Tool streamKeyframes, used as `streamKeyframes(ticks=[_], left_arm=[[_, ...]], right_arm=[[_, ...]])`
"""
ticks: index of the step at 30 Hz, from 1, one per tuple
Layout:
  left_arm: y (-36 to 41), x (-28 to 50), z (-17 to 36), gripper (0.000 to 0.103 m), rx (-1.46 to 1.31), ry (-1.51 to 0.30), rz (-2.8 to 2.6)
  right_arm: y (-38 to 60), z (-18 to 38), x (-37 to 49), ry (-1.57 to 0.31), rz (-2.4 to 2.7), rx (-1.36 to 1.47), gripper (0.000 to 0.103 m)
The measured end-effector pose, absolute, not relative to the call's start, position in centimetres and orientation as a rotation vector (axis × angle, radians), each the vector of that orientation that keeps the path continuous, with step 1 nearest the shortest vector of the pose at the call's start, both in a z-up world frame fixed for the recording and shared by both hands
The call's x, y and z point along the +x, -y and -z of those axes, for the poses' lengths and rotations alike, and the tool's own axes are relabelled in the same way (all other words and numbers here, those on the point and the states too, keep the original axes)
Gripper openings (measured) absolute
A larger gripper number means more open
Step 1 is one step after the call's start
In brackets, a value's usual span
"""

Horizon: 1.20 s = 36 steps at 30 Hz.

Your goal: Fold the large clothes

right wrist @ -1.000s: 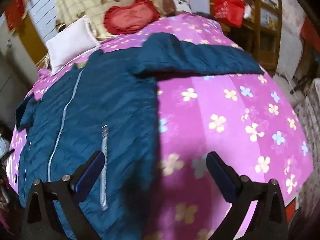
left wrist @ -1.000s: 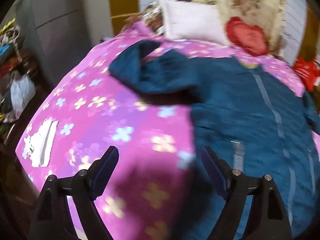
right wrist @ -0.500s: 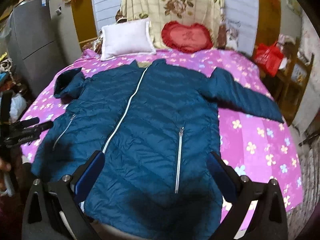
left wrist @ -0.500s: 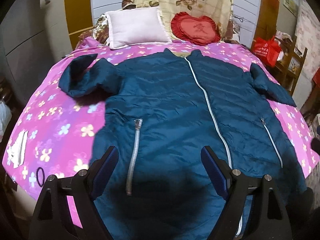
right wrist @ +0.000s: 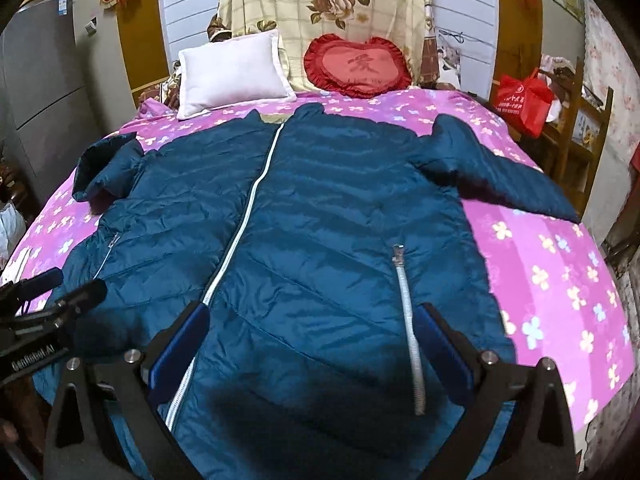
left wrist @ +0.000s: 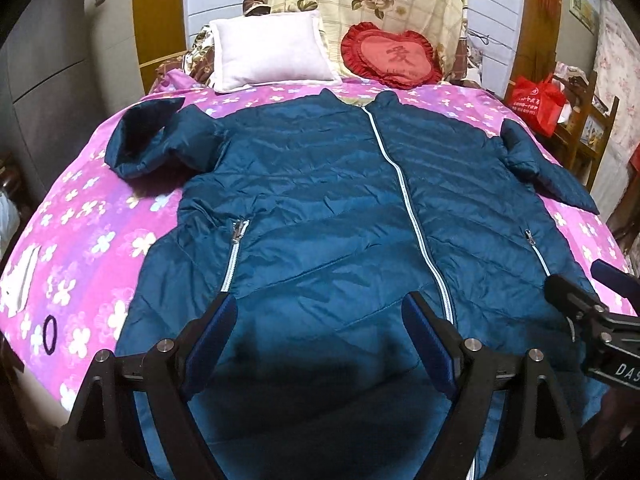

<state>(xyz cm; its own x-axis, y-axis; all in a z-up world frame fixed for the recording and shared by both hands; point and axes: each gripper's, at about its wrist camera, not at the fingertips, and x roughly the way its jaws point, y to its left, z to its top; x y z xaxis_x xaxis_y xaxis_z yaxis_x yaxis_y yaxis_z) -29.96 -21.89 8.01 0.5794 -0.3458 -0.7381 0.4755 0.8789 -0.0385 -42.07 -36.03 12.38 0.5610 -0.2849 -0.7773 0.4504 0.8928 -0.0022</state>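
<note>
A dark teal quilted puffer jacket (left wrist: 320,200) lies face up, zipped, flat on the bed (left wrist: 100,216), which has a pink flower-print sheet. The jacket's sleeves are spread sideways, one cuff bunched. A white rectangular pillow (left wrist: 268,56) and a red frilled heart-shaped cushion (left wrist: 390,58) rest at the head. The left tool (left wrist: 320,328) and the right tool (right wrist: 316,336) both hover over the hem, blue-padded jaws spread wide, gripping nothing.
</note>
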Motion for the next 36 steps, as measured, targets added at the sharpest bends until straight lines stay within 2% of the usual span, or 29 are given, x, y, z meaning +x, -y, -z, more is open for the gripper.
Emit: streamKeyframes(ticks=[36], left_arm=[[22.6,-30.0,-6.4,0.067,0.146,-0.841,0.481]], right_arm=[[36.0,-10.2,-40.4,-0.884,0.499,0.195,0.103]])
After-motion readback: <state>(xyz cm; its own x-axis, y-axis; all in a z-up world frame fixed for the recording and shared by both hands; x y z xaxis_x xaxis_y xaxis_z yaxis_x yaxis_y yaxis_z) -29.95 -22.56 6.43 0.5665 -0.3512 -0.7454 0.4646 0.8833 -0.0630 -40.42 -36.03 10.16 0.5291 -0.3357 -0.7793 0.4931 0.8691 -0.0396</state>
